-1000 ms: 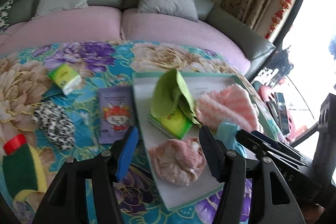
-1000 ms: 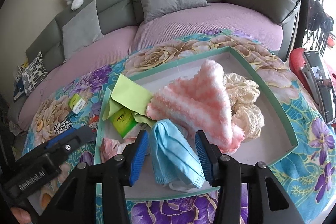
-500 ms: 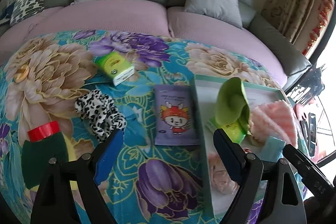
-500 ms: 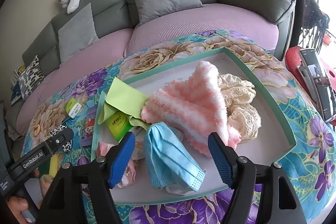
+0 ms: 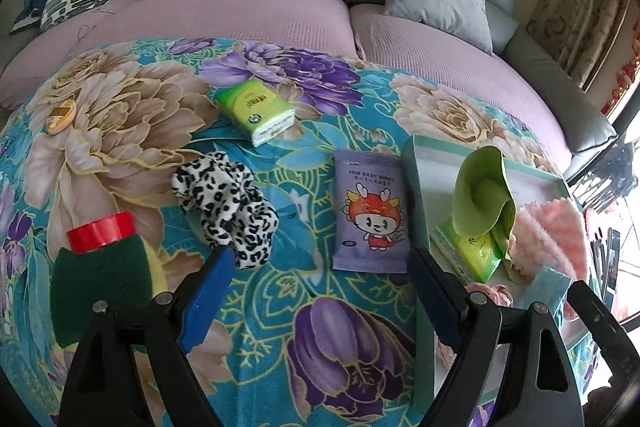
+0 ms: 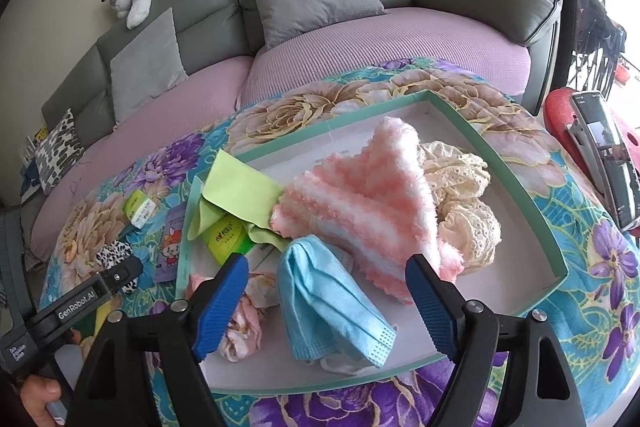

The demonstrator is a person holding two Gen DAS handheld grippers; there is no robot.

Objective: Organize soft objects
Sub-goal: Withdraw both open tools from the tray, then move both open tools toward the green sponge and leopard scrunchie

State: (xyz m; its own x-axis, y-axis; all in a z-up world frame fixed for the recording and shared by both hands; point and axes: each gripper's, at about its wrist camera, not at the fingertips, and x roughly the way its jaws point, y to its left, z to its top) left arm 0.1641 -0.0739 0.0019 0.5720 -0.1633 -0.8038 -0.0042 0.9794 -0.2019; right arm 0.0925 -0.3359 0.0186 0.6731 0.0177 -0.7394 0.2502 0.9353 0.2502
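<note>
Leopard-print scrunchie (image 5: 226,209) lies on the floral cloth (image 5: 120,131) just ahead-left of our left gripper (image 5: 320,297), whose jaws have just been opening w/ nothing between, while the right gripper (image 6: 326,301), also just opened, straddles the blue mask (image 6: 330,301) in the tray (image 6: 516,195) w/o pinching it, so left's nearer.

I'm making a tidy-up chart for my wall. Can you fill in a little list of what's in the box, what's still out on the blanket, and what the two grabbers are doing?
box: teal tray
in box: pink striped cloth, blue face mask, cream lace, green cloth
still on blanket: baby wipes pack, leopard scrunchie, green tissue pack, green sponge
left gripper: just opened, empty, over blanket
right gripper: just opened, over mask, pads clear of it
</note>
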